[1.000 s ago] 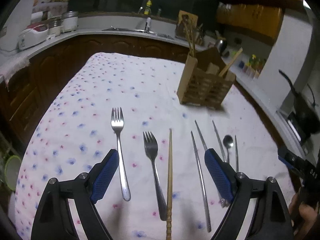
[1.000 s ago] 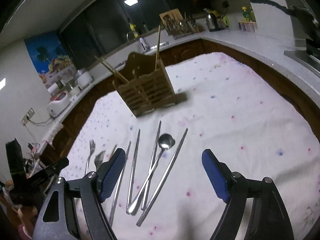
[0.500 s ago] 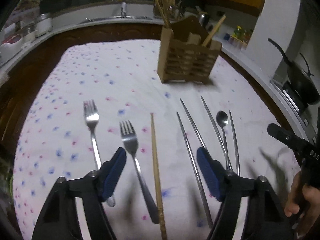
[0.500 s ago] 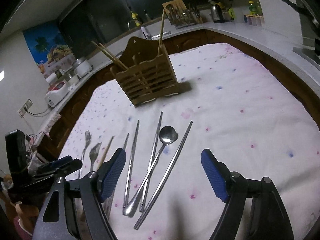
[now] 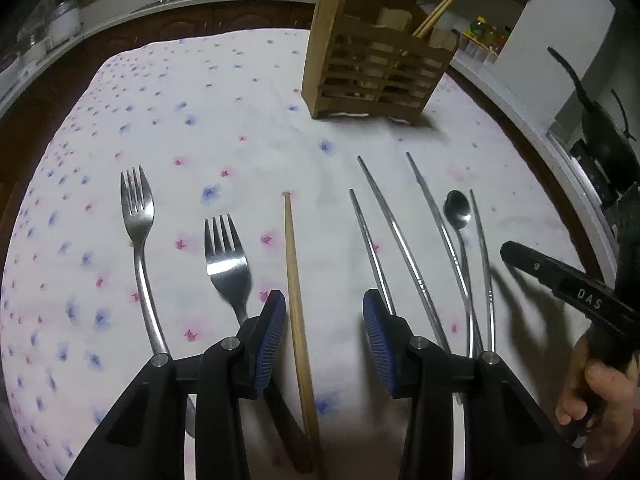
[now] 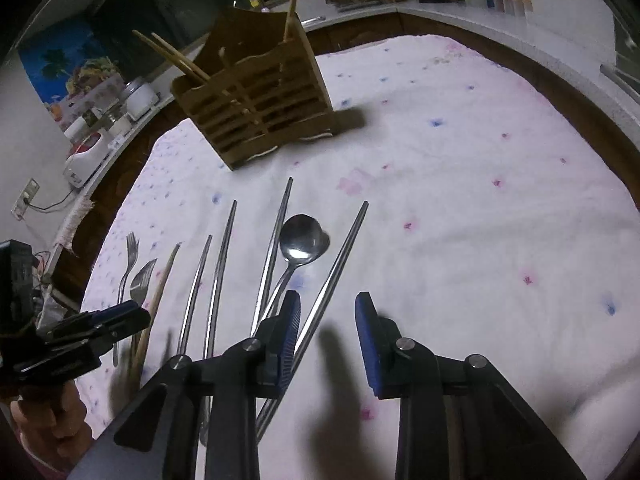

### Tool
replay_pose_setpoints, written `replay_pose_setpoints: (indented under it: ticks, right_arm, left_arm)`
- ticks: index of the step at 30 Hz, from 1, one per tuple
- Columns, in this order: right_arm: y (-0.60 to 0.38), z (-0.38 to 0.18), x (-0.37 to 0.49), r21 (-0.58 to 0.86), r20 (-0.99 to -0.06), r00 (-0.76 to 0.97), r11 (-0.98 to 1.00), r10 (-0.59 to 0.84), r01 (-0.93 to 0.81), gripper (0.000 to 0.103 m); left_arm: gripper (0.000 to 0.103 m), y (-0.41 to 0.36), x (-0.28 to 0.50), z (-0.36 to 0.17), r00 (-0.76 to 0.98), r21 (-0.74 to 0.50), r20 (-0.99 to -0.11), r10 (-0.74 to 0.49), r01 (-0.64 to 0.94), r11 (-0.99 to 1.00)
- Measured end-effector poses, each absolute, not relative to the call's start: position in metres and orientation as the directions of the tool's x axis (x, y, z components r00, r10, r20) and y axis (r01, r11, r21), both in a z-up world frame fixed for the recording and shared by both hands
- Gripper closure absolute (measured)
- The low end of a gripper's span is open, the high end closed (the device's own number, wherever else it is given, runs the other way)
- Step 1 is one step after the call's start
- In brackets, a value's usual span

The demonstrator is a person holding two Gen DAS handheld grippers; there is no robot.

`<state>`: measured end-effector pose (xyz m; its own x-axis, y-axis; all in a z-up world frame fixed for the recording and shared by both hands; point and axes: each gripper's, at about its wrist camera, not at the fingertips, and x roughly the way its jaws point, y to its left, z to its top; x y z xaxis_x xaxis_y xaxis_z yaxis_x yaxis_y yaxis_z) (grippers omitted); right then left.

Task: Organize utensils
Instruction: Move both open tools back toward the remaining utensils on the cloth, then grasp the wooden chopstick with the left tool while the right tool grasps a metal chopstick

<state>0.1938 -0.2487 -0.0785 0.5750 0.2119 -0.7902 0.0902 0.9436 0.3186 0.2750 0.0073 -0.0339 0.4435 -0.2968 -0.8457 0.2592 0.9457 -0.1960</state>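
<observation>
Your surface (image 5: pixel 248 120), draped in a flower-dotted cloth, fills both views, with the slatted wooden caddy (image 5: pixel 372 76) standing at the upper centre of the left wrist frame and upper left of centre in the right wrist frame; a few wooden sticks already lean in it.

Below the caddy the utensils lie in a loose row, every long axis running from the bottom of the frame up toward the caddy, roughly in line with your fingers.

In the left wrist view, your left gripper (image 5: pixel 324 338) straddles the wooden chopstick (image 5: pixel 294 280), which passes up between the blue pads close beside the left pad. The fingers are closing with the stick between them, but a gap shows on both sides, so nothing is gripped yet. Two forks (image 5: pixel 222 260) lie to the left of the frame, one partly under the left finger; a steel chopstick (image 5: pixel 370 248) runs under the right finger.

In the right wrist view, your right gripper (image 6: pixel 326 340) brackets the rightmost steel chopstick (image 6: pixel 340 256), which slants up to the right and crosses just beside the left pad. These fingers are closing too, and daylight remains on the right side, so no hold yet. The spoon (image 6: pixel 300 240) lies just left of it, its handle passing under the left finger.

Each hand is nearer its own stick; judged from this, both closures should catch the shafts near their thick ends, across the long axis.
</observation>
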Motion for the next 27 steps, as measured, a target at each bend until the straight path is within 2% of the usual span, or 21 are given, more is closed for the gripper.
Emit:
replay_pose_setpoints:
  ticks: [6,10,16,18,22,25,27]
  right_arm:
    - [-0.243,-0.085,0.207,0.294,-0.812,0.547,0.953,0.205,0.079,0.074]
    - [-0.238,-0.089,0.214,0.255,-0.829,0.531,0.964,0.177,0.077,0.082]
    - [-0.232,-0.089,0.228,0.195,-0.854,0.499,0.98,0.146,0.046,0.084]
    - [-0.227,-0.089,0.231,0.146,-0.864,0.488,0.989,0.121,0.014,0.089]
    - [-0.228,-0.089,0.228,0.129,-0.872,0.471,0.991,0.135,-0.045,0.092]
    - [-0.229,-0.087,0.226,0.12,-0.881,0.45,0.989,0.146,-0.086,0.093]
    - [-0.233,-0.086,0.226,0.132,-0.888,0.429,0.986,0.165,-0.104,0.093]
  left_arm:
    - [0.064,-0.002,0.285,-0.046,0.423,-0.163,-0.868,-0.258,0.247,0.955]
    - [0.064,-0.007,0.292,-0.049,0.42,-0.145,-0.874,-0.242,0.251,0.957]
    - [0.066,-0.018,0.305,-0.05,0.394,-0.127,-0.892,-0.223,0.254,0.959]
    - [0.071,-0.023,0.306,-0.05,0.39,-0.121,-0.895,-0.217,0.258,0.959]
    - [0.084,-0.02,0.306,-0.05,0.381,-0.142,-0.897,-0.226,0.237,0.961]
    - [0.086,-0.011,0.307,-0.05,0.337,-0.21,-0.9,-0.277,0.223,0.952]
    - [0.086,-0.011,0.308,-0.049,0.328,-0.198,-0.906,-0.269,0.233,0.952]
